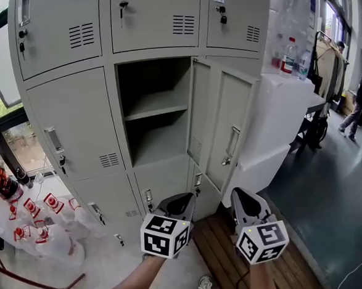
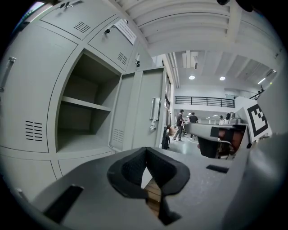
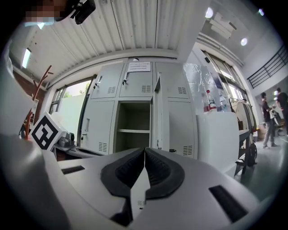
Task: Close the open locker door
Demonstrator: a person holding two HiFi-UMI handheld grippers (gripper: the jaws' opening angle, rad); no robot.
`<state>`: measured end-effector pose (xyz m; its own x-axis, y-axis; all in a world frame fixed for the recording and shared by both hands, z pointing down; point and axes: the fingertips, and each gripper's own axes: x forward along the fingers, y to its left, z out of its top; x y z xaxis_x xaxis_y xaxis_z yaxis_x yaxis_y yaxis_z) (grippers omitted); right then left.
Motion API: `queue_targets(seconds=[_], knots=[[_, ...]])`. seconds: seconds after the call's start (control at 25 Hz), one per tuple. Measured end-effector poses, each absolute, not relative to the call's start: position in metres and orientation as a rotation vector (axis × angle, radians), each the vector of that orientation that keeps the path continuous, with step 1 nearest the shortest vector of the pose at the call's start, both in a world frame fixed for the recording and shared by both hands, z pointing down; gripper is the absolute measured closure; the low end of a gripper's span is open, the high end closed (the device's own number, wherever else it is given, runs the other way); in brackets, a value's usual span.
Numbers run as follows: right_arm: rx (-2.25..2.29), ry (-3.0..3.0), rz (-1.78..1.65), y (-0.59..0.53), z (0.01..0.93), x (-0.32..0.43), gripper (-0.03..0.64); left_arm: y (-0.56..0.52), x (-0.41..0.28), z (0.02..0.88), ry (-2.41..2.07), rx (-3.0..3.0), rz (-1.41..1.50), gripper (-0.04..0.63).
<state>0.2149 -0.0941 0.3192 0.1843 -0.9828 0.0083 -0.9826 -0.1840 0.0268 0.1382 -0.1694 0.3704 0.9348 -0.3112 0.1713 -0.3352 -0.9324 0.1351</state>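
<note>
Locker door (image 1: pixel 226 126) open; left gripper (image 1: pixel 180 201), right gripper (image 1: pixel 246 198) fingers pressed together, seemingly empty.

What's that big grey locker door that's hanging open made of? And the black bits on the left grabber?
The open pale grey locker door looks like painted sheet metal: thin, flat, with a smooth matte coat, slots punched low down, and a shiny metal handle. The black pads on the left gripper look like rubber or foam, dull and ribbed. The pictures can't settle which.
</note>
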Motion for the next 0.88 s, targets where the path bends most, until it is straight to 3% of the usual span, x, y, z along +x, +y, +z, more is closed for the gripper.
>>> queue_targets(seconds=[0.52,0.68,0.88], knots=[[2.277,-2.191,-0.089,-0.124,0.296,0.268,0.607,-0.193,0.194,0.362,-0.626,2.92,0.204,0.589],[2.218,-2.262,-0.101,-0.13,0.291,0.276,0.547,-0.197,0.205,0.358,-0.673,2.925,0.196,0.589],[2.146,-2.348,-0.125,-0.139,0.285,0.284,0.537,-0.201,0.214,0.356,-0.733,2.92,0.195,0.589]])
